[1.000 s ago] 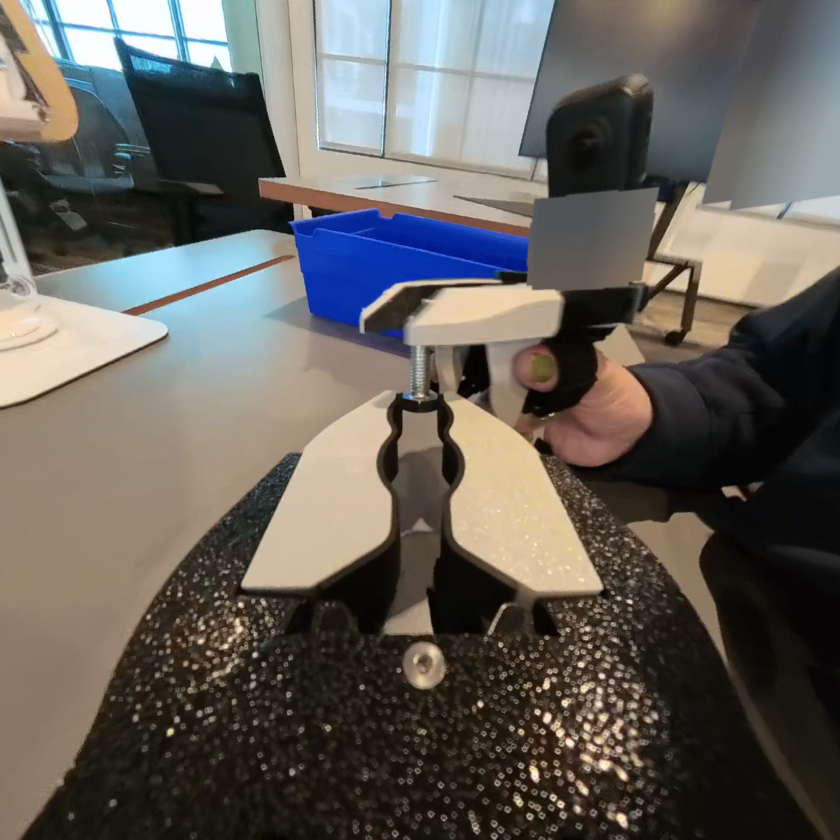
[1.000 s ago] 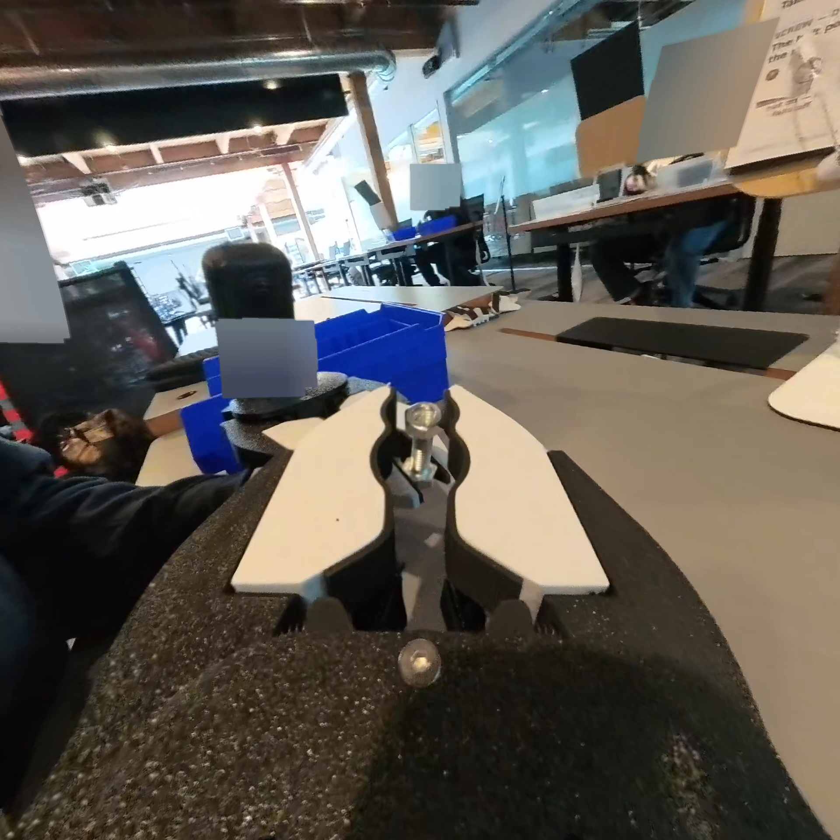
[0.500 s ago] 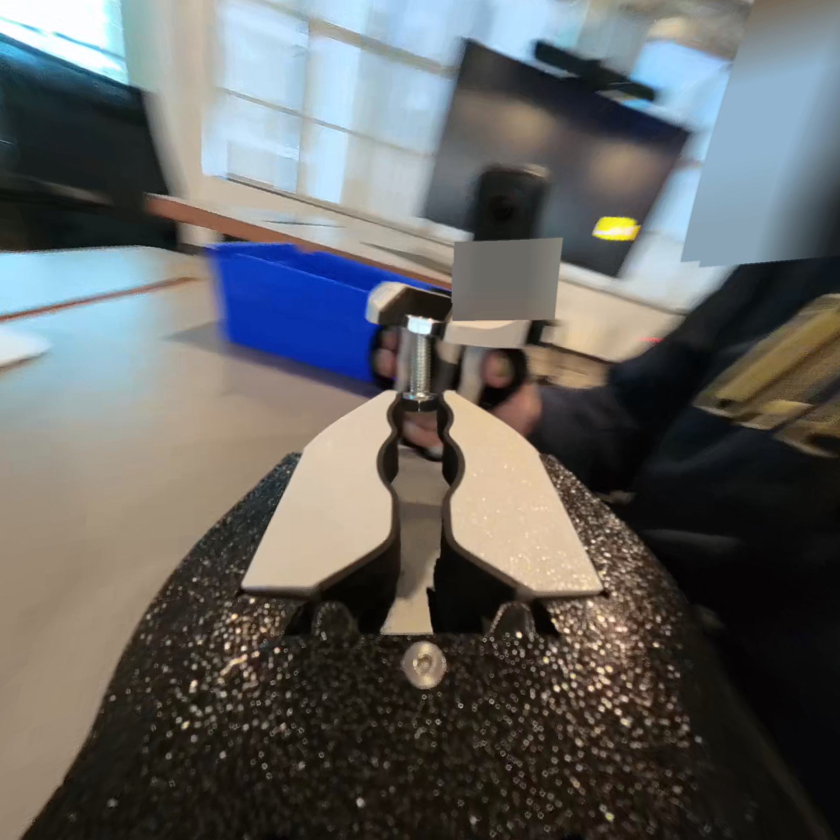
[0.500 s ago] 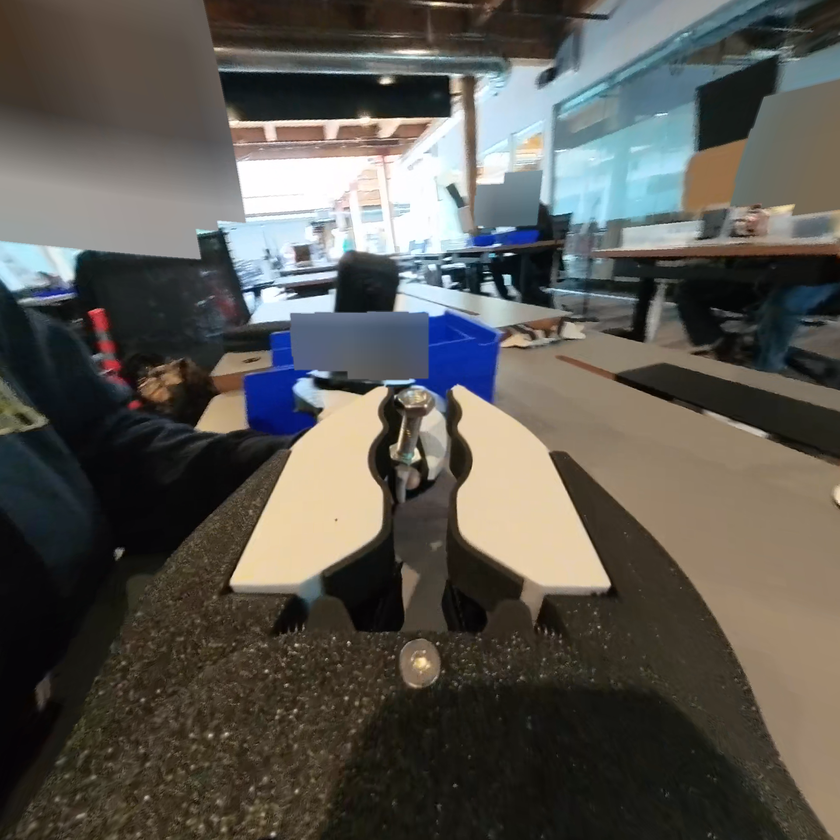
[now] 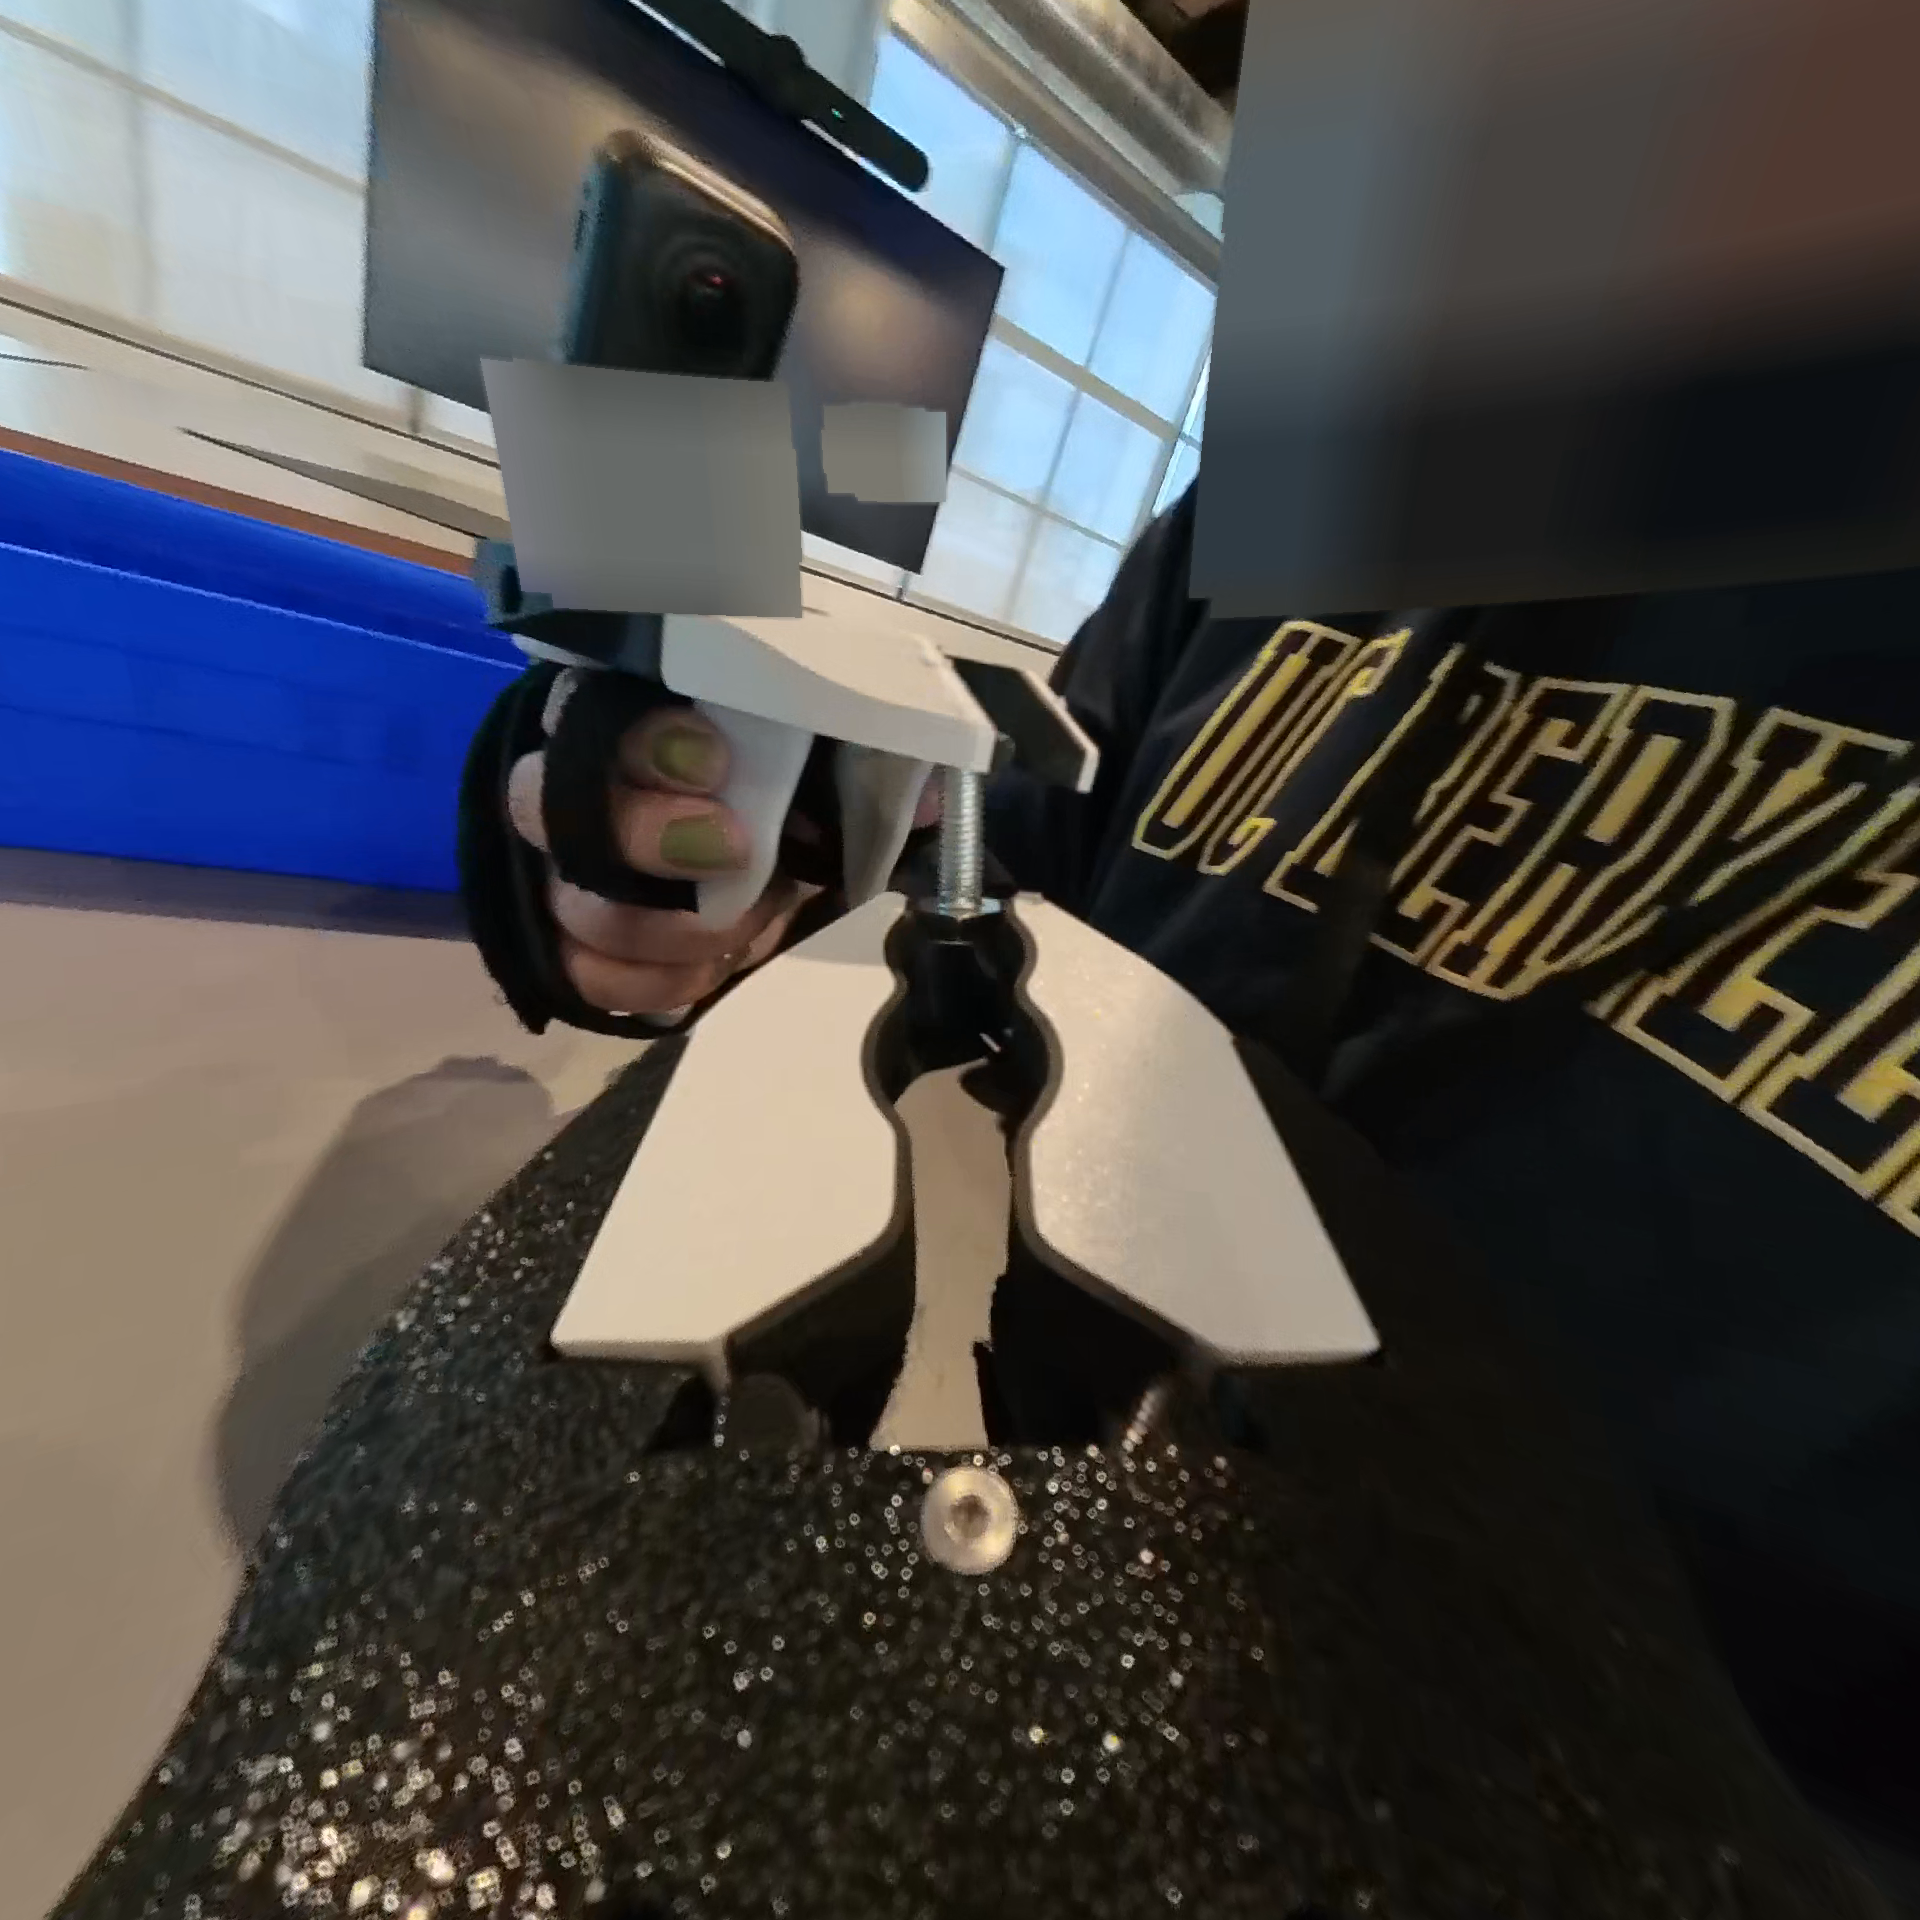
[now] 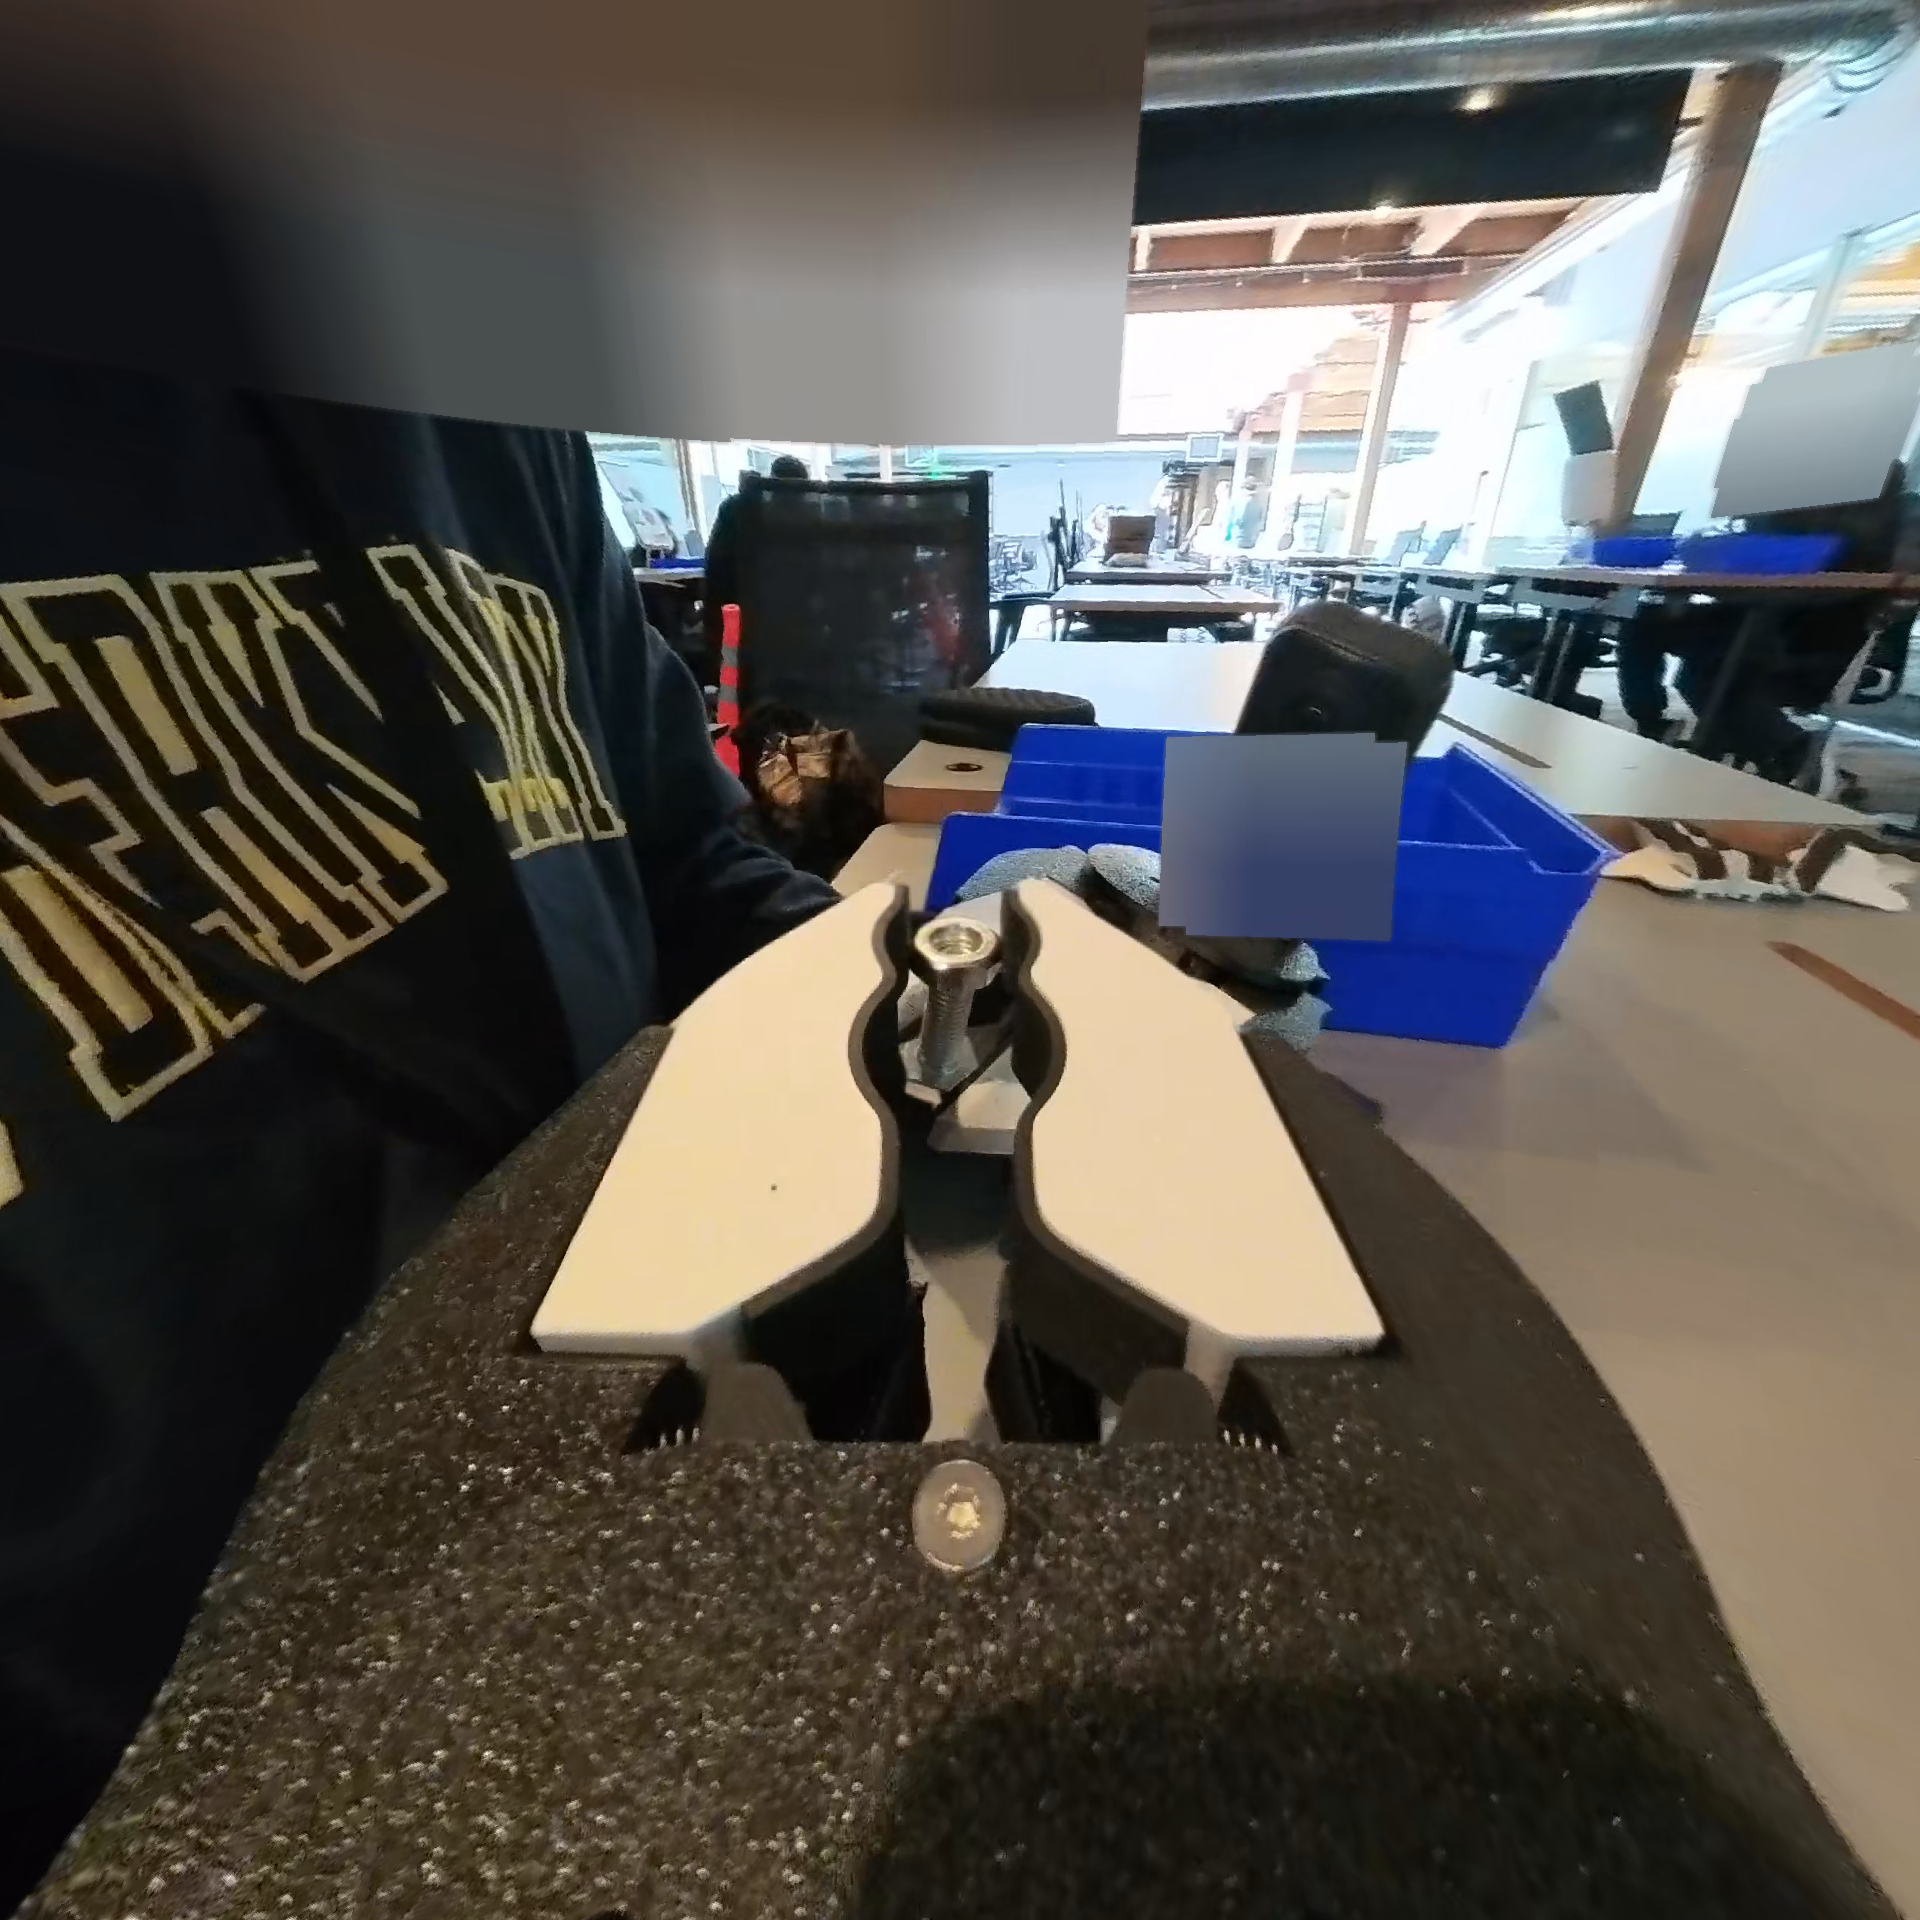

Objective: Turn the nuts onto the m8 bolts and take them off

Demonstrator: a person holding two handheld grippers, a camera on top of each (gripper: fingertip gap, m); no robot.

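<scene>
In the left wrist view my left gripper (image 5: 961, 927) is shut on a silver nut (image 5: 961, 912) at the lower end of a threaded bolt (image 5: 958, 831). The bolt stands upright, and its top disappears into the fingers of my right gripper (image 5: 971, 743), which a hand holds from the left. In the right wrist view my right gripper (image 6: 956, 930) is shut on the bolt's head (image 6: 956, 948). The shank runs down to the nut (image 6: 935, 1075), which sits in the left gripper's fingertips (image 6: 977, 1117) below.
A blue bin (image 6: 1475, 914) stands on the grey table (image 6: 1662, 1195) behind the grippers; it also shows at the left of the left wrist view (image 5: 208, 707). The person's dark sweatshirt (image 5: 1558, 1039) is close on one side. A monitor (image 5: 914, 312) stands behind. My two grippers' fingertips are within a few centimetres of each other.
Both grippers have swung round towards the person's torso, bolt and nut still between them. The right gripper now reaches the bolt from the opposite side, and its jaws have narrowed onto the head.
</scene>
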